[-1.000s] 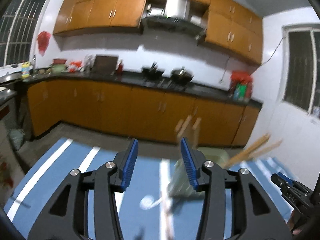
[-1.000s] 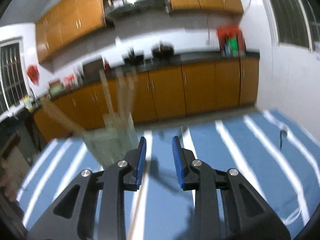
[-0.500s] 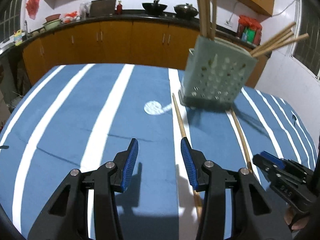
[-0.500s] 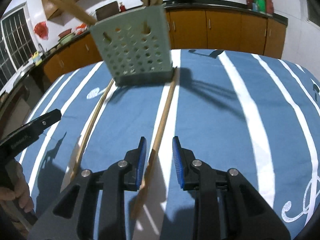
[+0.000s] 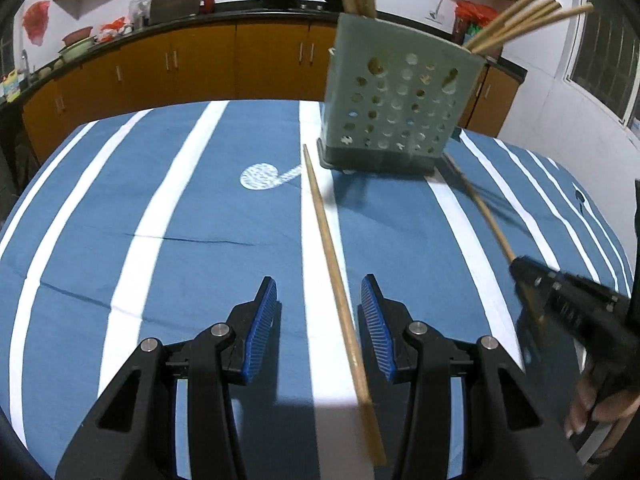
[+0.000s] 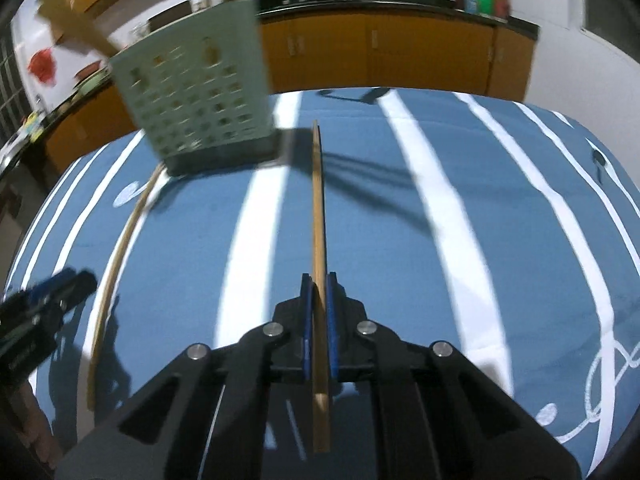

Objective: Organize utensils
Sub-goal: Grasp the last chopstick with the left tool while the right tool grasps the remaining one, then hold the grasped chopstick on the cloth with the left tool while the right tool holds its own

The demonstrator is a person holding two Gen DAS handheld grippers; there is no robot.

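Observation:
A pale green perforated utensil holder (image 5: 396, 108) stands at the far side of the blue striped tablecloth, with several wooden chopsticks sticking out of it. It also shows in the right wrist view (image 6: 196, 96). My left gripper (image 5: 320, 316) is open, its fingers either side of a chopstick (image 5: 332, 248) lying on the cloth. My right gripper (image 6: 319, 320) is shut on a second chopstick (image 6: 319, 208) that points toward the holder. In the left wrist view my right gripper (image 5: 532, 284) is at the right, on that chopstick (image 5: 480, 208).
The table's blue cloth with white stripes (image 5: 160, 220) fills both views. Orange kitchen cabinets (image 5: 180, 64) and a dark counter with pots run behind the table. My left gripper (image 6: 60, 292) shows at the left of the right wrist view beside the other chopstick (image 6: 116, 256).
Both grippers came down from facing the kitchen to the tabletop. My right gripper closed on a chopstick. My left gripper moved over the other chopstick and stayed open.

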